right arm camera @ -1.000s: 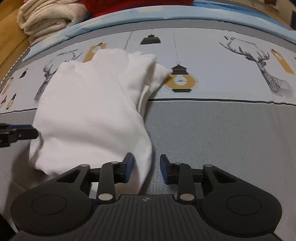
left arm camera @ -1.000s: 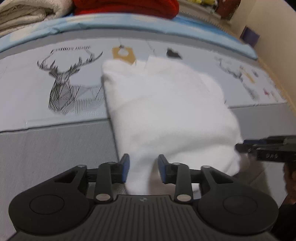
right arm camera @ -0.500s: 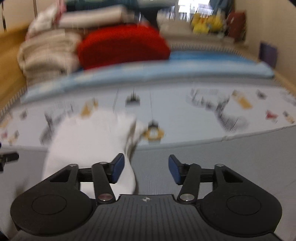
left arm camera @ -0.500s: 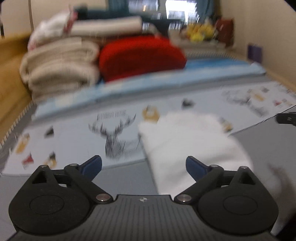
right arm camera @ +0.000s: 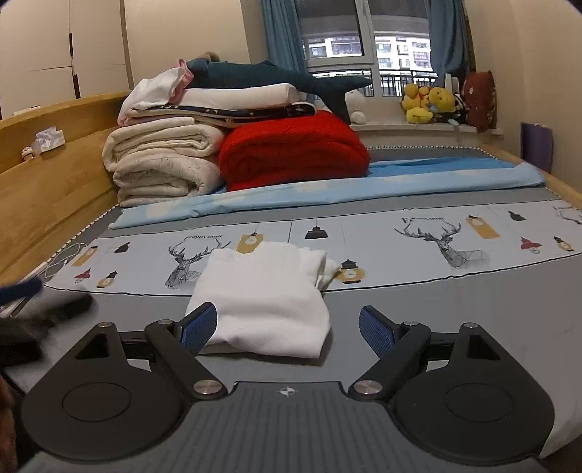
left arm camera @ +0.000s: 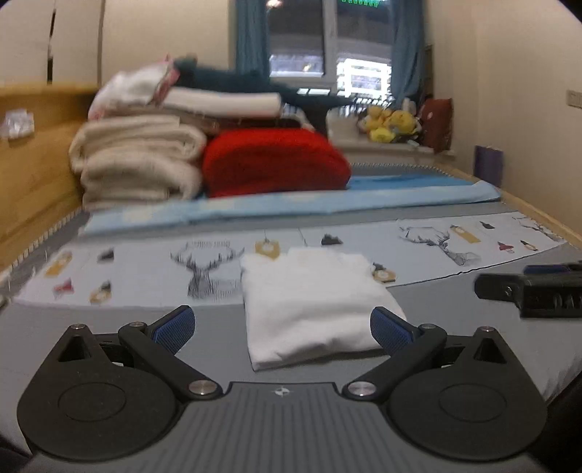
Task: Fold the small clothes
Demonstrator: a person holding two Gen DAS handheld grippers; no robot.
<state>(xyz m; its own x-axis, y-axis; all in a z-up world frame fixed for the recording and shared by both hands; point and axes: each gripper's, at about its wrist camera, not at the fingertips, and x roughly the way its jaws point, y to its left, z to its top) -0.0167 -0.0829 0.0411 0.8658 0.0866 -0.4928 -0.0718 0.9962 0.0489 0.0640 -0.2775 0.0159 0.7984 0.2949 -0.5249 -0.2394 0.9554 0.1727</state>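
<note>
**Now folded and let go: white garment on the bed, both tools wide**

Ahead of the left tool, lying flat on the grey part of the bed: a small white garment, folded into a neat rectangle, far end reaching onto the printed band of deer and lanterns. Blue pads spread wide after just opening, nothing between them, nothing gripped; garment beyond the right-hand pad, apart from both. Off to the right of this tool, the dark body of the other tool, hovering above the bed.

Ahead of the right tool, the same white garment, sitting slightly left of centre. Jaws likewise just opened to their widest, empty; left pad overlapping the garment's near corner in the picture, contact impossible to tell. Blurred at the left edge, the other tool.

Further back, beyond both tools: a light blue sheet across the bed, then stacked cream blankets beside a folded red blanket. Behind those, a window with blue curtains and yellow plush toys on the sill.
</note>
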